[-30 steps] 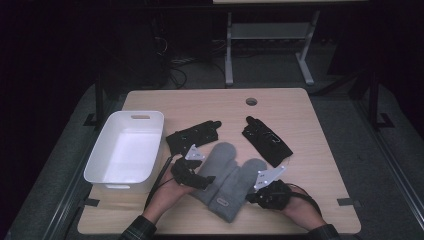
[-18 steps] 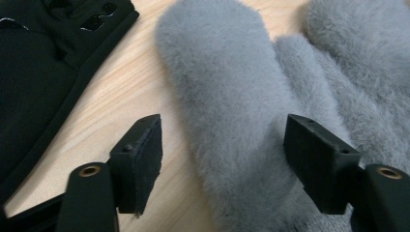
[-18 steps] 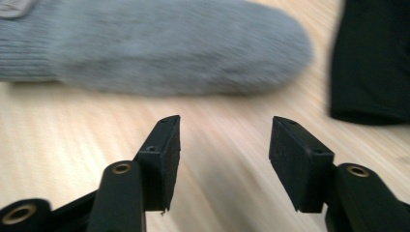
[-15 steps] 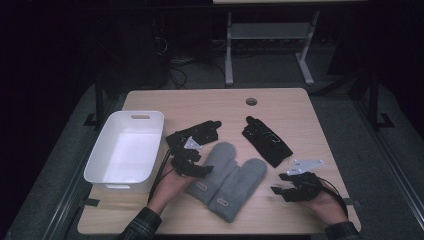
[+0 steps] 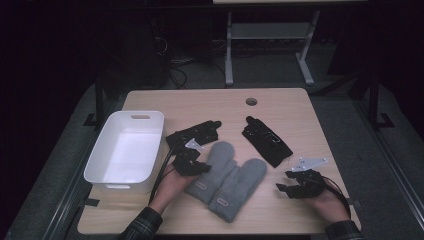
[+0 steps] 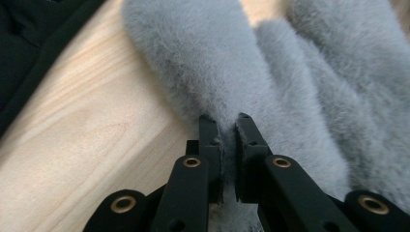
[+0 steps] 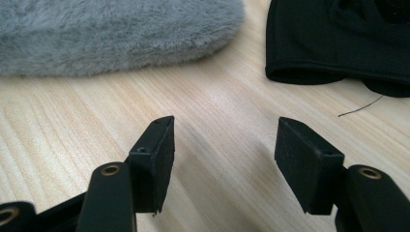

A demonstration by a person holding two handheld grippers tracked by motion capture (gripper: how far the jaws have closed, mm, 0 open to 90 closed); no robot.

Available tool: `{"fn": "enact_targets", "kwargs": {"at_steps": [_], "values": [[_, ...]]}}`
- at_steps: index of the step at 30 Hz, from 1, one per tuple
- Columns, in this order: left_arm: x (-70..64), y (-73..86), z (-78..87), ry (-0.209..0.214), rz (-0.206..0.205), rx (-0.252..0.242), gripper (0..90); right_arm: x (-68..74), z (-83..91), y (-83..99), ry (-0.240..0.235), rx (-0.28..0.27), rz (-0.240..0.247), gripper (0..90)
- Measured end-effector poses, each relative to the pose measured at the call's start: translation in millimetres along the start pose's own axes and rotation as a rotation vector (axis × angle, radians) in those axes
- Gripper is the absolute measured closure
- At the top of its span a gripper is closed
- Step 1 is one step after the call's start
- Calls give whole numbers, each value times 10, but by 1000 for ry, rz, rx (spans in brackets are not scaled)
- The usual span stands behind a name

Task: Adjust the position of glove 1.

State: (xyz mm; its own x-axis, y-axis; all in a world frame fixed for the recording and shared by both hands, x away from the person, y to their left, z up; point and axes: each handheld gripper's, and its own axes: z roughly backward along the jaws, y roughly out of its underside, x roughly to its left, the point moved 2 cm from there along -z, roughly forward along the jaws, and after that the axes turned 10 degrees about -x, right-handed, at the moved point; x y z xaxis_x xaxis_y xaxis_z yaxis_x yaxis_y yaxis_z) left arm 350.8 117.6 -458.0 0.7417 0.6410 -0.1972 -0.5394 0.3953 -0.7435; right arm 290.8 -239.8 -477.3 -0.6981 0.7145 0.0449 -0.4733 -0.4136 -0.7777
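Wooden table (image 5: 200, 102) carries two grey mittens (image 5: 227, 180) at centre, black gloves (image 5: 266, 140) behind, a white bin (image 5: 125, 150) leftward. Left gripper (image 5: 197, 167) pinches a mitten's edge; right gripper (image 5: 285, 189) hangs spread over bare wood.

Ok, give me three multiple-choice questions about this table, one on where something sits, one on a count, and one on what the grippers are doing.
1. Where is the white bin?
A. left side of the table
B. right side
C. on the mittens

2. How many grey mittens lie on the table?
A. one
B. two
C. four

3. What is the left gripper doing?
A. hanging open
B. pinching a black glove
C. pinching a grey mitten

Answers:
1 A, the bin sits by the left edge.
2 B, two lie side by side.
3 C, its fingers squeeze grey fleece, while the right gripper is open over bare wood.
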Motion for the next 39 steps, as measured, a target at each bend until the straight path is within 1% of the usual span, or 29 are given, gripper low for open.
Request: {"fn": "enact_targets", "kwargs": {"at_steps": [2,4,5,6,8,10,12,13,17,18,19,20,22,23,24,25,26,27,28,29,30,31,32,34,35,39], "values": [[-6,-27,64,2,-4,-8,841,-7,5,-2,7,-3,-6,394],[-19,-55,121,4,6,-16,841,-20,10,1,7,-4,-7,393],[-28,-64,151,6,5,-15,841,-29,11,4,10,-2,-5,393],[-36,-74,185,8,-9,-11,841,-29,11,4,10,-2,-5,393],[-71,-94,244,14,-18,-11,841,-32,12,6,10,-4,-6,393],[-121,-121,301,12,-39,-9,841,-33,16,4,11,-6,-9,393],[-176,-147,343,12,-48,-10,841,-32,18,2,12,-8,-12,393],[-200,-160,355,8,-60,-9,841,-32,19,1,13,-7,-11,393],[-274,-191,348,4,-73,-3,841,-32,28,-7,18,-15,-8,393],[-288,-195,336,4,-80,2,840,-28,35,-15,19,-22,-7,395],[-301,-197,324,5,-86,10,840,-18,44,-28,13,-38,-12,418],[-313,-199,308,6,-91,12,840,5,61,-44,-3,-46,-20,477],[-335,-205,286,5,-94,15,840,76,96,-98,-42,-83,-16,616],[-341,-208,280,5,-102,16,840,161,113,-166,-84,-116,-6,760],[-351,-212,277,6,-102,17,840,161,113,-166,-84,-116,-6,760],[-355,-215,277,3,-106,21,840,211,117,-200,-113,-131,5,809],[-363,-218,276,0,-106,22,840,324,101,-257,-168,-145,10,872],[-374,-221,276,-5,-107,21,840,384,77,-277,-196,-142,18,886],[-374,-221,276,-5,-107,21,840,384,77,-277,-196,-142,18,886],[-376,-224,276,-7,-109,22,840,516,11,-306,-236,-116,43,900],[-378,-225,276,-6,-112,23,840,516,11,-306,-236,-116,43,900],[-381,-226,276,-5,-111,23,839,635,-71,-329,-272,-98,72,900],[-386,-226,275,-5,-110,23,839,635,-71,-329,-272,-98,72,900],[-394,-226,272,-1,-110,23,839,734,-156,-351,-299,-78,96,900],[-398,-228,271,1,-111,26,838,803,-235,-365,-311,-58,112,900],[-419,-227,259,5,-114,29,836,843,-331,-373,-315,-37,129,900]]}}
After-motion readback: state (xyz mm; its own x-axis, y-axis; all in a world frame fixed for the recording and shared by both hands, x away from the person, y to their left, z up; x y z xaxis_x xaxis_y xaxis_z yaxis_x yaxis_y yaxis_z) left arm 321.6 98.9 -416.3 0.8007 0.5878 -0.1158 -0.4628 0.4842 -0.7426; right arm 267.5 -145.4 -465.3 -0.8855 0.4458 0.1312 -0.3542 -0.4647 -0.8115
